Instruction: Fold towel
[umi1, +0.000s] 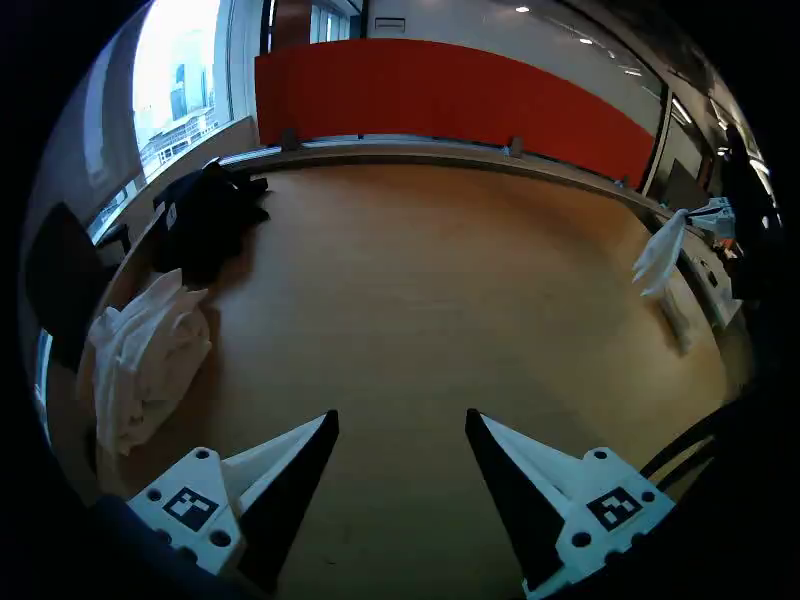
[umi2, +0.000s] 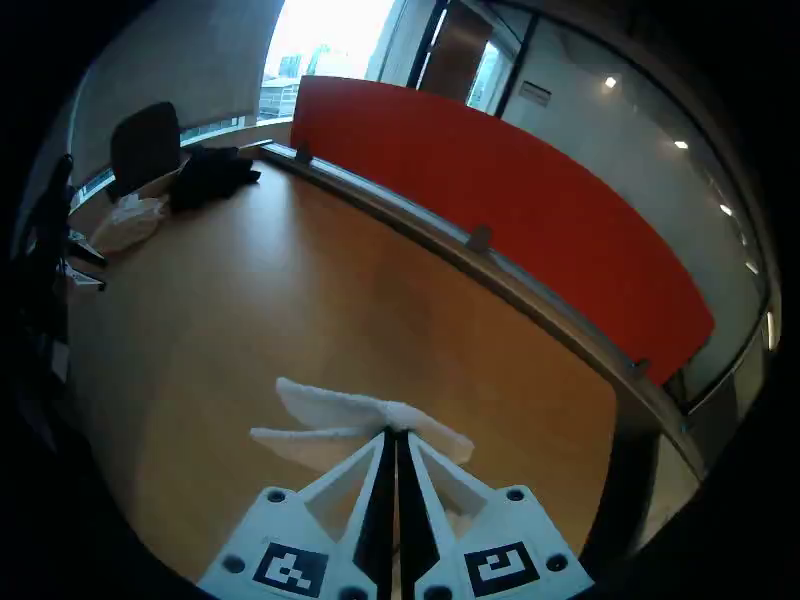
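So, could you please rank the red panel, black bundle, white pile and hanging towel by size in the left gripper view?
1. red panel
2. white pile and black bundle, near alike; the pile is nearer the camera
3. hanging towel

L gripper (umi1: 400, 414) jaws wide, R gripper (umi2: 394, 434) jaws pinched.

The left gripper (umi1: 400, 414) has two white wedge fingers (umi1: 270, 462) with black inner faces, tapering to points. Each base bears a black-and-white square marker (umi1: 190, 507) ringed by dark screw holes (umi1: 203, 454). The right gripper (umi2: 391, 435) looks the same.
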